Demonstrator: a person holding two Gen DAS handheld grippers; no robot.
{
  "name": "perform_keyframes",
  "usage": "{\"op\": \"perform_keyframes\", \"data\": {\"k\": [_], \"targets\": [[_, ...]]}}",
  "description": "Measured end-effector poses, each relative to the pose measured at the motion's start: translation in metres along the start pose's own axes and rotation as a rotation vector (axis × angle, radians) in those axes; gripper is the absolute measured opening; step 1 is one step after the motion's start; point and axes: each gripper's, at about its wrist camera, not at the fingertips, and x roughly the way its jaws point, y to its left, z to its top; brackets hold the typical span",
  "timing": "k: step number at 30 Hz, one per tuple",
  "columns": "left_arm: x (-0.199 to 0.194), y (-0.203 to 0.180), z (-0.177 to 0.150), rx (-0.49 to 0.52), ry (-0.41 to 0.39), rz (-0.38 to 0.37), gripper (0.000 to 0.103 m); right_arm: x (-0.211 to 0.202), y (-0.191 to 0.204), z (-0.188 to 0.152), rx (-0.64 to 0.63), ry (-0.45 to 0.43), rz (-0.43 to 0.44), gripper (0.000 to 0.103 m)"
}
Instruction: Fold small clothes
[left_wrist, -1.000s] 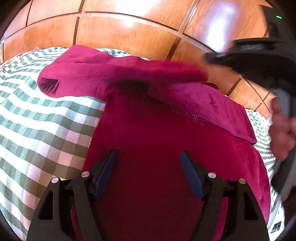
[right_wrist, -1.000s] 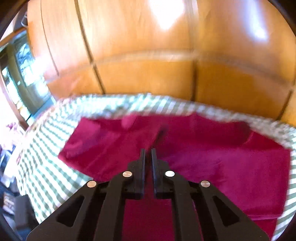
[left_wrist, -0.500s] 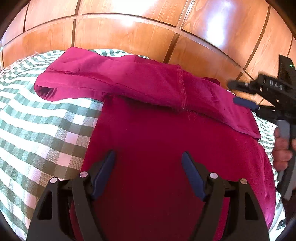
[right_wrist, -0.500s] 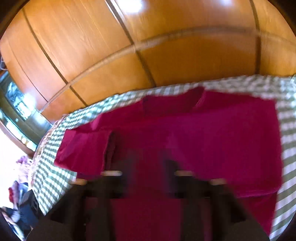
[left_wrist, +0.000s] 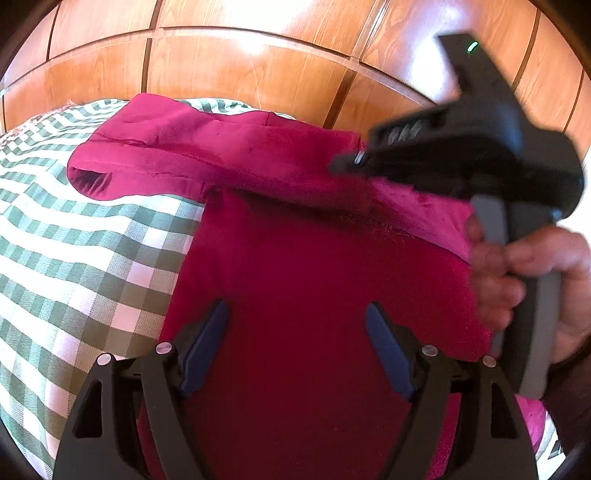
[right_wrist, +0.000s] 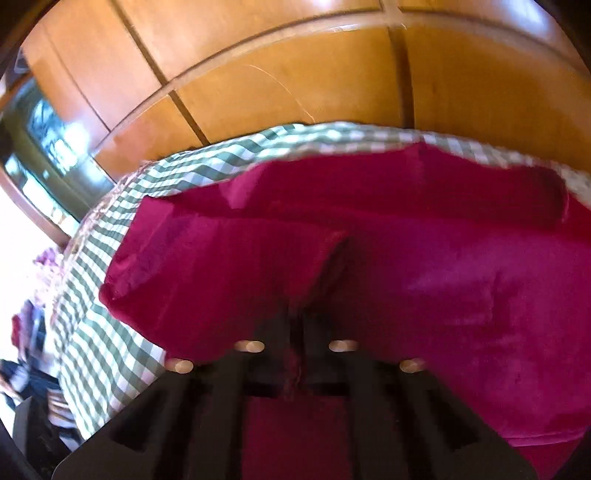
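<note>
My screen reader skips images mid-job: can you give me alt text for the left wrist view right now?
A dark red garment lies on a green checked cloth, one sleeve folded across its top. The left tongs hover open above its body, gripping nothing. At right, a hand holds the right tongs, tips at the folded sleeve; wooden panels behind.

Both wrist views look steeply down, close over a red garment (left_wrist: 314, 277) on a checked cloth (left_wrist: 74, 258), facing wood panels (left_wrist: 240, 66). Left view faces the garment's left sleeve; right view sees it from the opposite side.
</note>
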Motion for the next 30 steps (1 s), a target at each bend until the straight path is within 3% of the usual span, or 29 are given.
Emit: {"op": "perform_keyframes", "data": {"k": [5,11,14,19,24,27,30], "targets": [[-0.002,0.001,0.0,0.0,-0.001,-0.003,0.077,-0.069,0.0,0.015,-0.016,-0.169,-0.011,0.004],[-0.004,0.001,0.0,0.003,0.0,0.001,0.077,-0.141,-0.056,0.009,0.052,-0.292,-0.112,0.004],[-0.004,0.0,0.0,0.008,0.002,0.006,0.077,-0.15,-0.096,-0.004,0.125,-0.283,-0.175,0.004],[-0.004,-0.004,0.0,0.02,0.008,0.019,0.077,-0.13,-0.161,-0.043,0.261,-0.186,-0.274,0.004],[0.0,-0.009,0.001,0.027,0.019,0.028,0.077,-0.1,-0.2,-0.076,0.382,-0.111,-0.284,0.004],[-0.003,-0.011,0.007,0.029,0.046,0.033,0.077,-0.097,-0.206,-0.082,0.418,-0.126,-0.243,0.004],[-0.015,-0.004,0.018,-0.005,0.046,0.019,0.077,-0.109,-0.207,-0.085,0.407,-0.145,-0.249,0.022]]}}
